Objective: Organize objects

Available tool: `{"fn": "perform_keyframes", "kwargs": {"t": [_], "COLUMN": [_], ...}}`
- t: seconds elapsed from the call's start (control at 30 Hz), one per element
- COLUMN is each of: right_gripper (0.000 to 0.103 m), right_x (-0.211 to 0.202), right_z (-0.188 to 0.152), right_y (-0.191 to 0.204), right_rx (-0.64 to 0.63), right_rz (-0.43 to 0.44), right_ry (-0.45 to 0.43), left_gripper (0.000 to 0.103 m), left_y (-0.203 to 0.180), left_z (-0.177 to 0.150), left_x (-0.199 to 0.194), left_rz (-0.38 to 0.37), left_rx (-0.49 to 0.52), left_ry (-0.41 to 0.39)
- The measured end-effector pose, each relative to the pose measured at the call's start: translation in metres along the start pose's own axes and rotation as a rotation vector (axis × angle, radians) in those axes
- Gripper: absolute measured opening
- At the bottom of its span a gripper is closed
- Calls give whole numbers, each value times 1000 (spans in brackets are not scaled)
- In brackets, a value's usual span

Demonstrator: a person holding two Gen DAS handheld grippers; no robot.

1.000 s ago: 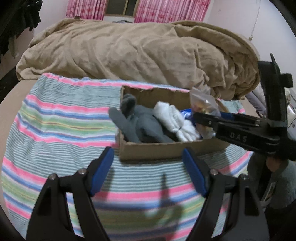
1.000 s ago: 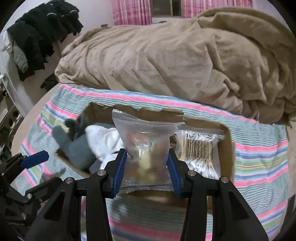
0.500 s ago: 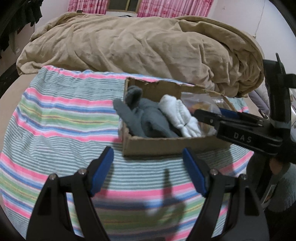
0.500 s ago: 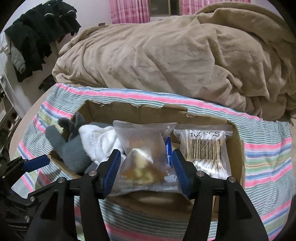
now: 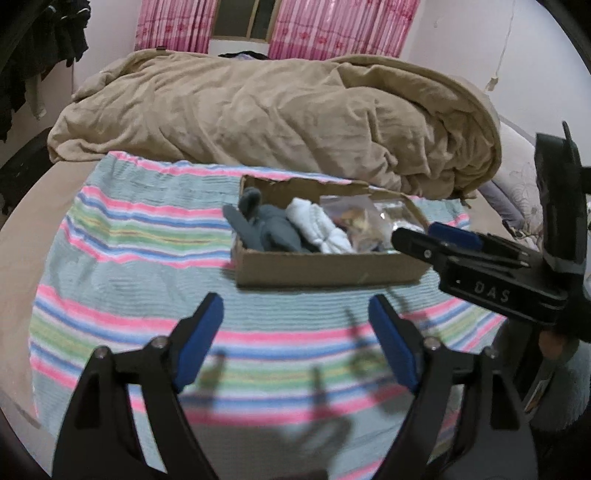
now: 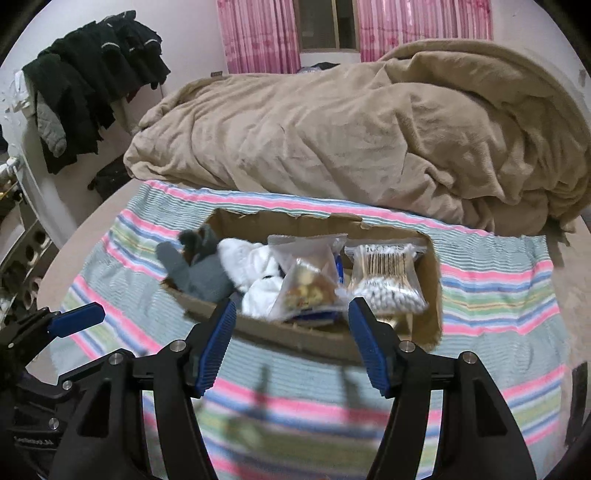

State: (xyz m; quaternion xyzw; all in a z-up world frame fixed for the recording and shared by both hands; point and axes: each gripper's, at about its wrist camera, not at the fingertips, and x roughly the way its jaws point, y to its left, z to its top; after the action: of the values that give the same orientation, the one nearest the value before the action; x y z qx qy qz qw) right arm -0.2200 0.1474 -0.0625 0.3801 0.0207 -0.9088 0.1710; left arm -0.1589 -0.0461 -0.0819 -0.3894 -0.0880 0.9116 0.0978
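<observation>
A shallow cardboard box (image 5: 325, 267) (image 6: 306, 338) sits on a striped towel. It holds grey socks (image 5: 269, 230) (image 6: 201, 271), white socks (image 5: 319, 230) (image 6: 255, 267), a clear snack bag (image 5: 356, 221) (image 6: 308, 284) and a bag of cotton swabs (image 6: 388, 277). My right gripper (image 6: 291, 345) is open and empty, just in front of the box; it also shows in the left wrist view (image 5: 436, 240). My left gripper (image 5: 295, 339) is open and empty, nearer than the box.
A crumpled tan blanket (image 5: 273, 114) (image 6: 369, 129) lies behind the box. The striped towel (image 5: 140, 251) (image 6: 498, 295) covers the bed. Dark clothes (image 6: 88, 74) hang at the left. Pink curtains (image 5: 332, 26) hang at the back wall.
My right gripper opened and let go of the snack bag, which now rests in the box. Both grippers pulled back from the box.
</observation>
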Motion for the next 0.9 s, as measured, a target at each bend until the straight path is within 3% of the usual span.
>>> {"fn": "perform_keyframes", "kwargs": {"t": [0.47,0.77,0.9], "right_gripper": [67,67,67], "right_x": [-92,-125,-135], "right_z": [-44,-81,-92], "right_y": [20,31,32], "right_rx": [28,32,45], "right_rz": [-2,-2,3], "right_ry": [-23,-31,-49], "left_gripper": [94,97,97], "left_y": [-26,-35,-41], "left_z": [-42,-63,-71], "left_x": [-67,-86,-96], "left_rz": [39,100,88], "left_rx": [36,58,66], "left_ry": [-51,-68,-80]}}
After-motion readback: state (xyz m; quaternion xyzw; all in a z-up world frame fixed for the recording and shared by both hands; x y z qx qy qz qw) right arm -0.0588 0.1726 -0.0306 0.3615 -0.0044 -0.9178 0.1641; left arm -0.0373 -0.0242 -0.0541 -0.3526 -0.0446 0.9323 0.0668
